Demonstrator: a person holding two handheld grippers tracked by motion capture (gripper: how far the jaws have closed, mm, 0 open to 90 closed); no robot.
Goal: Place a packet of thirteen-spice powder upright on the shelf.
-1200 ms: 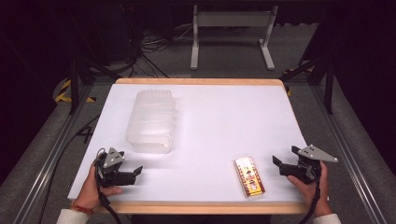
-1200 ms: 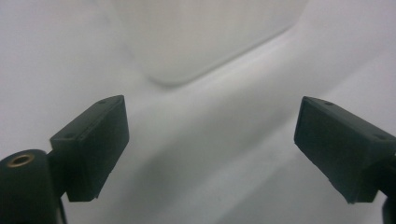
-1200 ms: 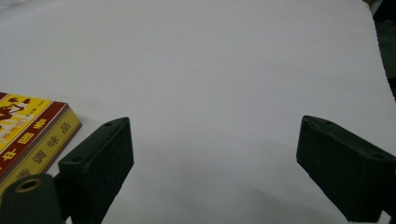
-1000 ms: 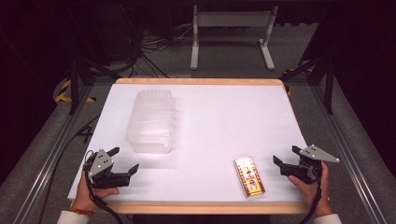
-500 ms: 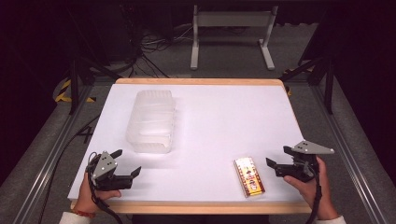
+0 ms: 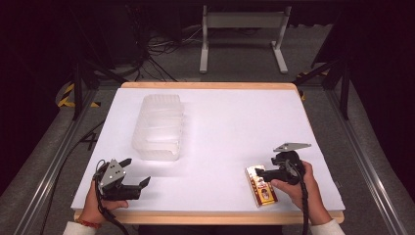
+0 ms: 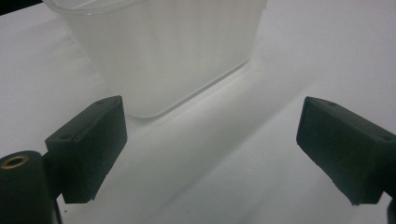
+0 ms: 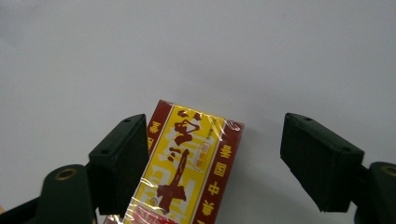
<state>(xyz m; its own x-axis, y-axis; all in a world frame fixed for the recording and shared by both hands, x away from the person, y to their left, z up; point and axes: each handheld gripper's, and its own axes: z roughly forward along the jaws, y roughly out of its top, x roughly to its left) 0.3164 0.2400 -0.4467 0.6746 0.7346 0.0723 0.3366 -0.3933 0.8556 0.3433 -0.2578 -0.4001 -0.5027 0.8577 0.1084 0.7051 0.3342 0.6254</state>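
In the high view, a white table (image 6: 225, 122) is seen with a red-and-yellow packet (image 6: 261, 187) lying flat near its front edge, toward the person's right. The right gripper (image 6: 258, 172) is held just over the packet's far end, its jaws apart and nothing gripped. The packet's long axis is seen to run roughly from the front edge toward the back of the table, leaning slightly to the left at its far end. The left gripper (image 6: 135, 172) is held low at the front left, jaws apart and empty, with a translucent plastic container (image 6: 159, 127) standing a little beyond it.

In the left gripper view, the container (image 7: 163, 46) is shown ahead of the spread jaws, apart from both pads, with bare table between them.

In the right gripper view, the packet (image 8: 184, 172) is seen between the open jaws but off centre: its left edge is overlapped by the left jaw, while a wide gap is left to the right jaw. The long axis is tilted against the line of the jaws, the far short end pointing up and to the right. A skewed grip is judged likely if the jaws are closed as they stand; the glossy wrapped packet could be twisted or pushed aside by the left pad, or squeezed out at a corner, unless the gripper is first centred and squared to it.
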